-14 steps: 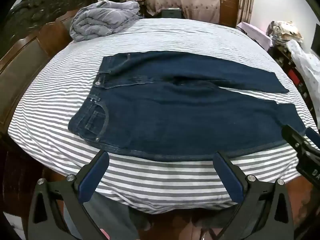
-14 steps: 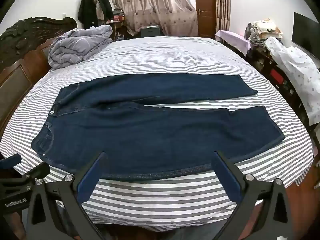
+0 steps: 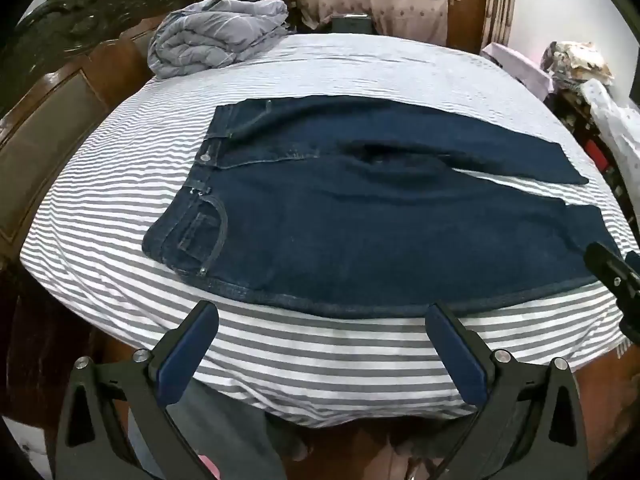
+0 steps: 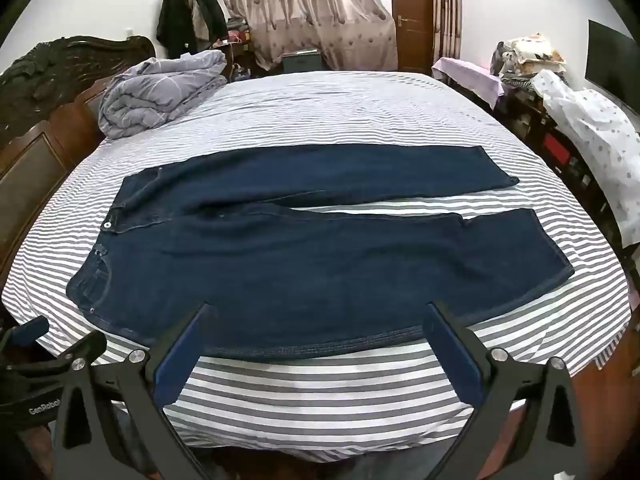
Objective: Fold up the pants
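I have the left gripper [image 3: 322, 330] and right gripper [image 4: 316, 330] hovering with jaws wide apart, holding nothing, just short of the jeans [image 4: 304, 264] spread flat mid-frame on the striped bed [image 4: 320, 396]. Pinching sheet along with denim could drag the bedding. The grey quilt [image 4: 160, 92] at upper left sits well clear.

We have eased our left gripper [image 3: 322, 314] slightly back from the near edge of the bed [image 3: 320, 364]; the jeans [image 3: 380, 216] sit a touch higher in its view. Our right gripper [image 4: 318, 314] has crept forward, its fingertips now overlapping the jeans' near hem rather than the striped sheet.
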Available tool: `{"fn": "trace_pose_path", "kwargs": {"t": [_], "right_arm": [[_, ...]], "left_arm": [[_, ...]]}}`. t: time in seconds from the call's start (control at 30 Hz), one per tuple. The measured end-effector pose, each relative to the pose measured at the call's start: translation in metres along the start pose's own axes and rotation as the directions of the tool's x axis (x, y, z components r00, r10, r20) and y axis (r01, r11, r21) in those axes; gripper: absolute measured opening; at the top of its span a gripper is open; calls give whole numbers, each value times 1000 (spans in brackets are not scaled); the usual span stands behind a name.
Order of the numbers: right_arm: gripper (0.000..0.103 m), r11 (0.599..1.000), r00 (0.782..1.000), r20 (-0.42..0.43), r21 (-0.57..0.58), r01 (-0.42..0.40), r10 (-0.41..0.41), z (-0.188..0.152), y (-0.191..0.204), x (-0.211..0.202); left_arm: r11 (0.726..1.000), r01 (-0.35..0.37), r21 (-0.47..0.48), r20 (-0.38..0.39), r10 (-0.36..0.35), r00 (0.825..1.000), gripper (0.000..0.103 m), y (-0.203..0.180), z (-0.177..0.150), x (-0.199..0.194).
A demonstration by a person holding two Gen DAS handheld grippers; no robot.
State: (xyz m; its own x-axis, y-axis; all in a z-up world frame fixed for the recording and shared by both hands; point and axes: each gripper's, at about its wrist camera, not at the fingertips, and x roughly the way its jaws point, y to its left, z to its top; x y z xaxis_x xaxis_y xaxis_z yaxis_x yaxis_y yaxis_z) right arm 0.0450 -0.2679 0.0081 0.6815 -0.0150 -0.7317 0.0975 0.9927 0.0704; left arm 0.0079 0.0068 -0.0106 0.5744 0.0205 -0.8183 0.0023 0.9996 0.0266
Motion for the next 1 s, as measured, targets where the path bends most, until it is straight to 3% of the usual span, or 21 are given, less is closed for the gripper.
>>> {"fn": "trace_pose_path", "kwargs": {"t": [0.33,1.0], "right_arm": [[102,1000,1000,-4,-1,-12,12,-4,1,5],[102,1000,1000,-14,-10,-15,15,-6,6,7]], "left_arm": [[1000,11,11,51,-11,999,102,-13,-10,-13],[999,-49,-2,-27,49,998,102,0,-1,-3]]}}
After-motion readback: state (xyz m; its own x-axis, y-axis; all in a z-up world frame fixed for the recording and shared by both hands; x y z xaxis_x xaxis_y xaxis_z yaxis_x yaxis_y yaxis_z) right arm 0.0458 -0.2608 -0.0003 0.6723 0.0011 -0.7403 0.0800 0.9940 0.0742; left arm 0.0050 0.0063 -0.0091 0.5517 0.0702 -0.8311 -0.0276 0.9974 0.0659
